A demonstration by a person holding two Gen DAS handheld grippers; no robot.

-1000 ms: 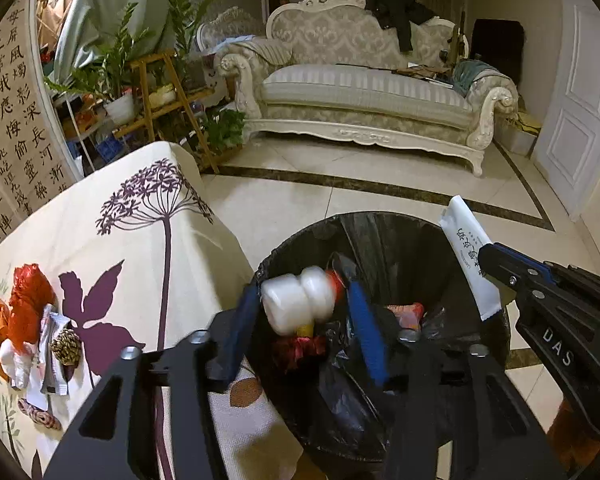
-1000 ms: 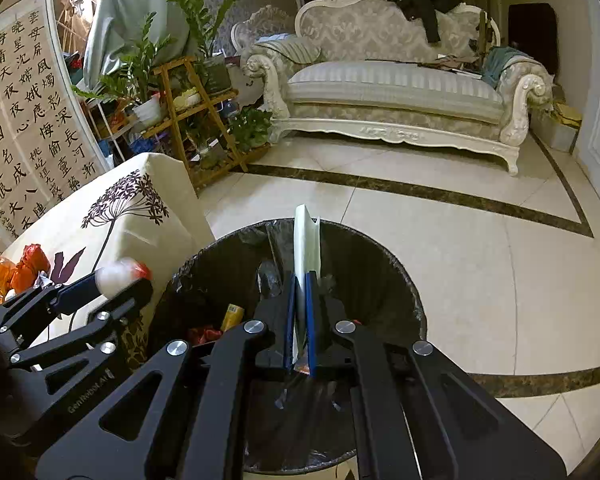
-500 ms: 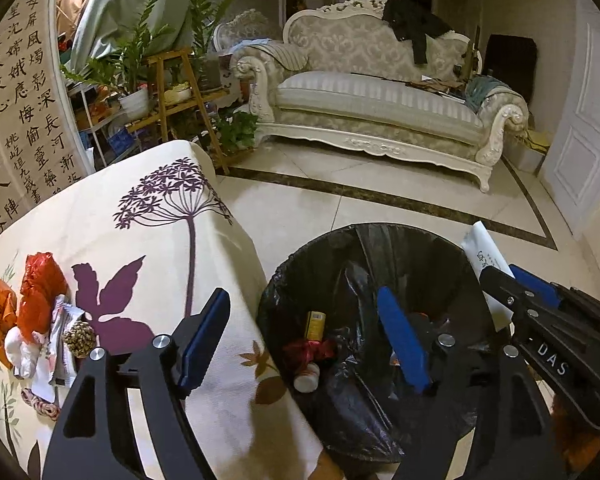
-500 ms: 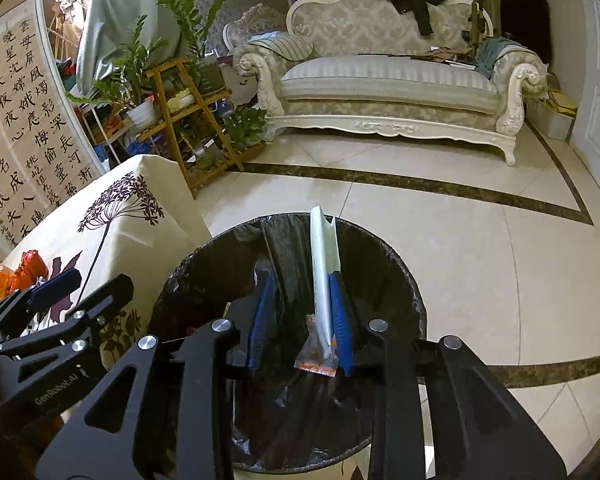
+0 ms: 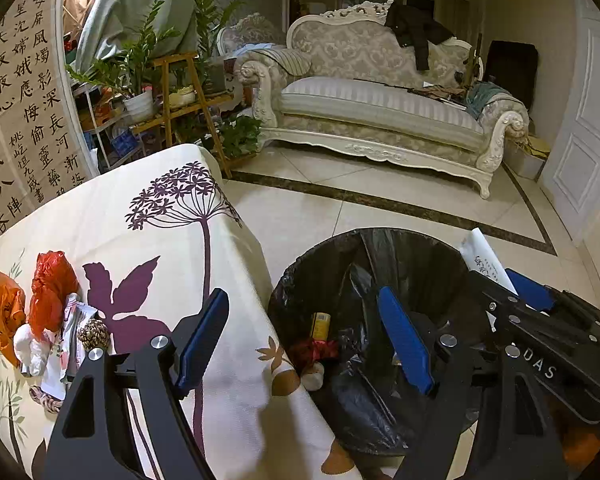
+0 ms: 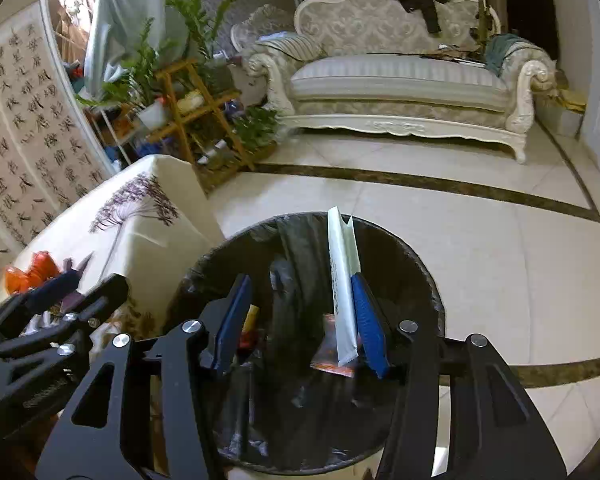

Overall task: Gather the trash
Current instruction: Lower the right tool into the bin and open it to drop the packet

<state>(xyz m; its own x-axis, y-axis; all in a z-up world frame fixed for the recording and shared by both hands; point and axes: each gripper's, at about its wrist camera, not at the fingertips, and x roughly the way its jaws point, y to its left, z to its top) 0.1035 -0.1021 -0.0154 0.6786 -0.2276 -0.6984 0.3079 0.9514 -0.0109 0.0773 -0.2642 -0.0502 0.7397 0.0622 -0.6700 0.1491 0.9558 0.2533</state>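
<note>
Through my left wrist camera, my left gripper (image 5: 304,340) hangs with its blue-padded fingers wide apart and nothing between them, straddling the worktop's (image 5: 172,248) near corner and the round black-bagged trash bin (image 5: 412,248). A crumpled orange plastic bag (image 5: 4,312) and other scraps lie at the worktop's left edge.

Through my right wrist camera, my right gripper (image 6: 300,320) is over the bin, fingers opening. The long white paper wrapper (image 6: 342,280) stands upright between them, leaning against the right finger (image 6: 368,328), clear of the left one.
</note>
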